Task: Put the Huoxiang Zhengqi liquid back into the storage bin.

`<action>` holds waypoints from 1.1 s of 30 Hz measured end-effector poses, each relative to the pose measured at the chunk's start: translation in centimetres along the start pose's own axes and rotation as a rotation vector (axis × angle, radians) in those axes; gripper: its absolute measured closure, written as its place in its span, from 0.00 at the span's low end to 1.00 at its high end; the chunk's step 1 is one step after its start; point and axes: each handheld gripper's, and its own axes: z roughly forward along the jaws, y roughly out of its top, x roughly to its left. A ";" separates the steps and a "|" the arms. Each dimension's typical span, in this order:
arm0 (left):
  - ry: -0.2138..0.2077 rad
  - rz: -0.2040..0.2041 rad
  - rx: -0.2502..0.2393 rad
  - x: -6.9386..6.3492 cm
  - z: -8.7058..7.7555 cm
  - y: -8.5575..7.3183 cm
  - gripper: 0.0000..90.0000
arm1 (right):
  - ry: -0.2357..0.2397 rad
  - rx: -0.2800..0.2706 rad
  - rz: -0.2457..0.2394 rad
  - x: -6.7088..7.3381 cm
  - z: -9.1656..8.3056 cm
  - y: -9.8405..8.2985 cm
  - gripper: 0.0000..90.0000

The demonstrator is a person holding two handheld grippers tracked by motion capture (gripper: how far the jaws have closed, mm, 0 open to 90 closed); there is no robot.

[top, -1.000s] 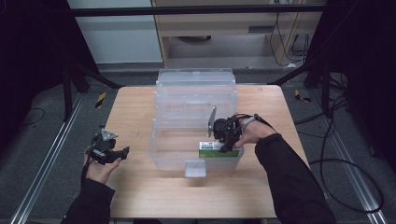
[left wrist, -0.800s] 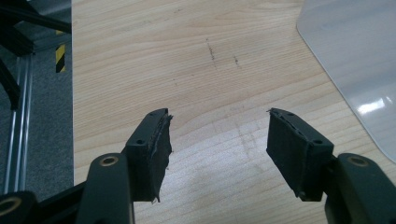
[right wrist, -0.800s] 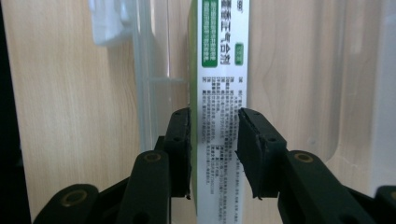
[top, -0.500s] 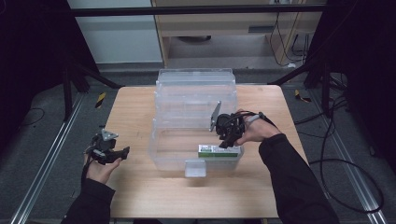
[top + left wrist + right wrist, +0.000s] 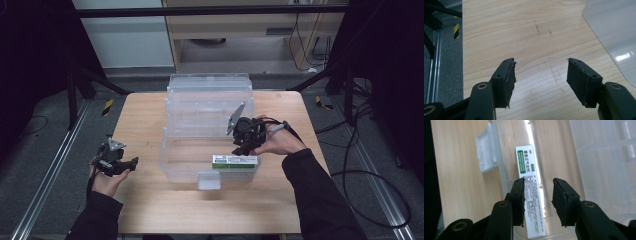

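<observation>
Right claw (image 5: 243, 144) was held half-open above white-green box (image 5: 234, 161) inside clear bin (image 5: 176, 161), gripping nothing. Left claw (image 5: 131, 162) was parked wide open, empty, over desk (image 5: 145, 115). Guess: box release stage, lid closing probably needed next.

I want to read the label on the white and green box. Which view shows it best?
The right gripper view: the white and green box lies close, its printed face up, inside the clear bin. The high view shows it small and its print unreadable. The left gripper view faces bare table.
</observation>
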 end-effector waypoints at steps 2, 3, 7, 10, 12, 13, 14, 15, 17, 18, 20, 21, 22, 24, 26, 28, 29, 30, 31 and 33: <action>0.000 0.001 -0.001 0.0 0.0 0.0 0.43 | 0.013 -0.002 0.007 0.3 0.0 0.2 0.68; -0.001 0.000 -0.002 0.0 0.0 0.0 0.43 | 0.022 -0.003 0.016 0.5 0.1 0.3 0.68; -0.002 0.000 -0.003 0.0 0.0 0.0 0.43 | 0.042 -0.003 0.030 1.2 0.6 0.7 0.68; -0.003 0.000 -0.004 0.0 0.0 0.0 0.43 | 0.054 0.004 0.031 1.8 1.2 1.1 0.68; -0.003 0.000 -0.006 0.0 -0.1 0.0 0.43 | 0.060 0.003 0.026 2.2 1.6 1.3 0.69; -0.003 -0.001 -0.007 0.0 -0.1 0.0 0.43 | 0.066 0.008 0.021 2.3 1.8 1.4 0.69; -0.004 -0.001 -0.008 0.0 -0.1 0.0 0.43 | 0.066 0.009 0.019 2.5 2.0 1.5 0.69; -0.004 0.000 -0.007 0.0 -0.1 0.0 0.43 | 0.072 0.009 0.017 2.6 2.2 1.6 0.69; -0.005 0.000 -0.006 0.0 -0.1 0.0 0.43 | 0.072 0.016 0.016 2.9 2.7 1.7 0.70; -0.004 0.000 -0.006 0.0 -0.1 0.0 0.43 | 0.075 0.023 0.015 3.0 2.8 1.7 0.70; -0.005 0.001 -0.006 0.0 -0.1 0.0 0.43 | 0.076 0.035 0.007 3.1 3.3 1.8 0.69; -0.005 0.000 -0.006 0.0 -0.1 0.0 0.43 | 0.075 0.039 0.007 3.2 3.5 1.8 0.69; -0.005 0.000 -0.006 0.0 -0.1 0.0 0.43 | 0.078 0.040 0.003 3.3 3.8 1.9 0.69; -0.005 0.000 -0.007 0.0 -0.1 0.0 0.43 | 0.086 0.040 -0.002 3.4 4.1 1.9 0.69; -0.005 0.000 -0.007 0.0 -0.1 0.0 0.43 | 0.092 0.045 -0.007 3.5 4.6 1.8 0.69; -0.004 0.000 -0.007 0.0 -0.1 0.0 0.43 | 0.096 0.051 -0.005 3.6 4.8 1.8 0.69; -0.005 0.000 -0.007 0.0 -0.1 0.0 0.43 | 0.099 0.054 -0.008 3.6 5.0 1.7 0.69; -0.004 0.000 -0.007 0.0 -0.1 0.0 0.43 | 0.099 0.055 -0.010 3.7 5.1 1.7 0.69; -0.004 0.000 -0.007 0.0 -0.1 0.0 0.43 | 0.106 0.055 -0.008 3.7 5.3 1.6 0.69; -0.004 0.000 -0.007 0.0 -0.1 0.0 0.43 | 0.109 0.054 -0.005 3.8 5.5 1.5 0.69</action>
